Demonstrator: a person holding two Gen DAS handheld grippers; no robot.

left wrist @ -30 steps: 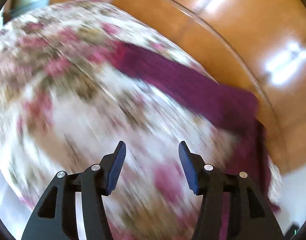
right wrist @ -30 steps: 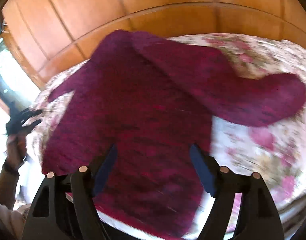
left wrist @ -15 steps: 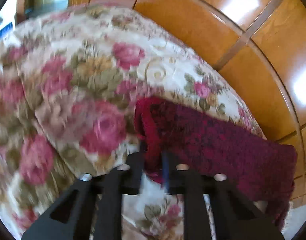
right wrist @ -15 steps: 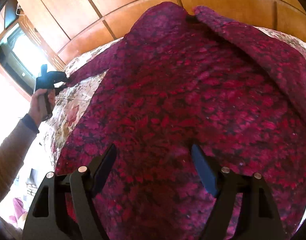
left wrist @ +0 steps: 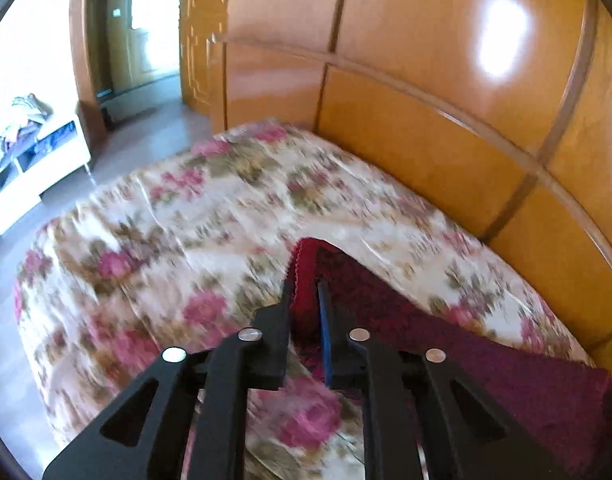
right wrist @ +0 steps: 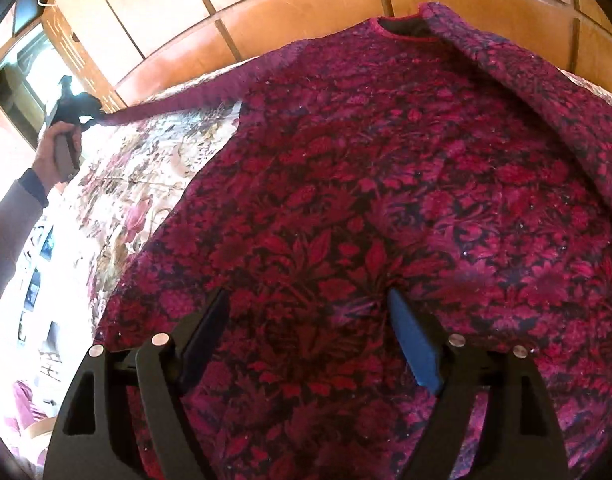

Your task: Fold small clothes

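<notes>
A dark red patterned sweater [right wrist: 365,208] lies spread on the floral bedspread [right wrist: 146,184]. Its right sleeve [right wrist: 545,92] is folded across the body. My left gripper [left wrist: 305,286] is shut on the cuff of the left sleeve [left wrist: 445,344] and holds it raised above the bed; it also shows in the right wrist view [right wrist: 76,110], pulling the sleeve [right wrist: 178,104] out taut to the left. My right gripper [right wrist: 307,300] is open just above the sweater's lower body, with nothing between its fingers.
A wooden panelled headboard and wall [left wrist: 425,120] run along the far side of the bed. The floral bedspread [left wrist: 178,220] stretches to the left. A white low cabinet [left wrist: 30,168] stands on the floor at far left, near a doorway [left wrist: 146,32].
My left gripper closed on the left sleeve's cuff and lifted it up off the bed, stretching the sleeve. My right gripper came down closer over the sweater's body, still open.
</notes>
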